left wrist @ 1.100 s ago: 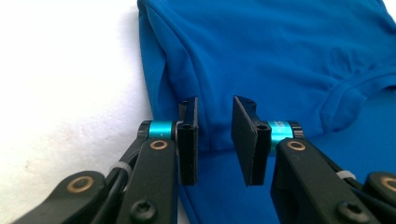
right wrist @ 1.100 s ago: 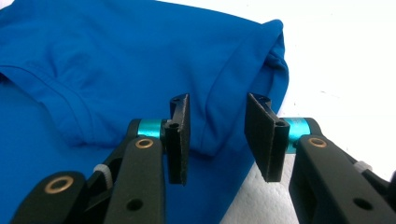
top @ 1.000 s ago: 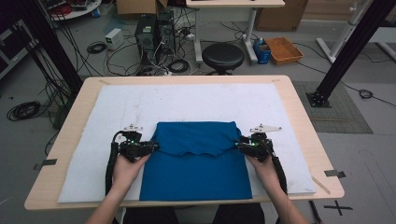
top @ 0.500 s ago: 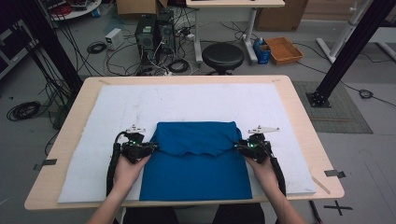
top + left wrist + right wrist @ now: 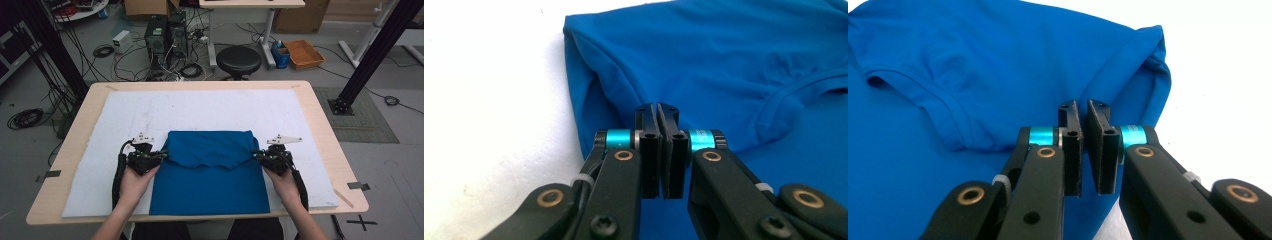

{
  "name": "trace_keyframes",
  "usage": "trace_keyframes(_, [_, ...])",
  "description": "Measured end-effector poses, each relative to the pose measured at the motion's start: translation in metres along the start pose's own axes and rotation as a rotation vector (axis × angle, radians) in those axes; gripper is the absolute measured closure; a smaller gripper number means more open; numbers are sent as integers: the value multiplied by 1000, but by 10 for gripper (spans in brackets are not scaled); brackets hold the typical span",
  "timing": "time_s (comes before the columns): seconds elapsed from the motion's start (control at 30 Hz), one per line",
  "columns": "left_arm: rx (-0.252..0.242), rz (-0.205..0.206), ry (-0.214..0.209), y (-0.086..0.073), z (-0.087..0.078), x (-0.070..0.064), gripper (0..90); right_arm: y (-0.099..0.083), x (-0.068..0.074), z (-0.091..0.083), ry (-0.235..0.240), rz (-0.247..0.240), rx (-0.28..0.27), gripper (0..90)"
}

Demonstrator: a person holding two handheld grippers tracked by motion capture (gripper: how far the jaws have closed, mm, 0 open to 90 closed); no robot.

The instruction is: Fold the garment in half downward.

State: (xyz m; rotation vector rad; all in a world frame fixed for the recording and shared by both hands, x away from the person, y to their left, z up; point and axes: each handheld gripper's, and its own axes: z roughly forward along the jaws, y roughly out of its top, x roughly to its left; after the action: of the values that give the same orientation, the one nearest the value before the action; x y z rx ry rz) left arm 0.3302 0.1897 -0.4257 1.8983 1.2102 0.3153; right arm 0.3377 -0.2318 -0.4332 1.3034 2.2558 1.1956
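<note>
T-shirt [image 5: 209,172], blue, sits on the white mat [image 5: 200,112] at my edge of the table [image 5: 320,125], folded into a rough rectangle. Its long axis runs from me toward the far side, and the top part is doubled back over the body, so the collar curve faces my way around the middle of the cloth.

My left gripper [image 5: 159,157] is at the shirt's left edge and my right gripper [image 5: 256,155] at the right edge, both level with where the folded flap ends.

From the high view I honestly can't tell what the jaws are doing. In the left gripper view, the left gripper [image 5: 663,111] looks pressed together, jaws basically touching, with blue fabric right behind them. In the right gripper view, the right gripper [image 5: 1082,109] shows a thin slit between the jaws, so narrow rather than fully closed. I can't tell whether either one actually has cloth pinched. Those close views also show the collar's stitched band, which the high view blurs out.
</note>
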Motion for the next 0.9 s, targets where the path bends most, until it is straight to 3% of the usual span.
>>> trace_keyframes(0.2, [-10,3,-25,-1,-16,-5,879,-2,4,-14,20,-8,4,854])
trace_keyframes(0.6, [2,64,-77,-15,-46,-28,879,-17,18,-52,32,-39,-6,874])
trace_keyframes(0.73, [11,49,-67,-18,-40,-24,879,-20,14,-46,24,-13,2,805])
trace_keyframes(0.9, [26,34,-73,-17,-29,-18,879,-20,8,-26,4,35,36,719])
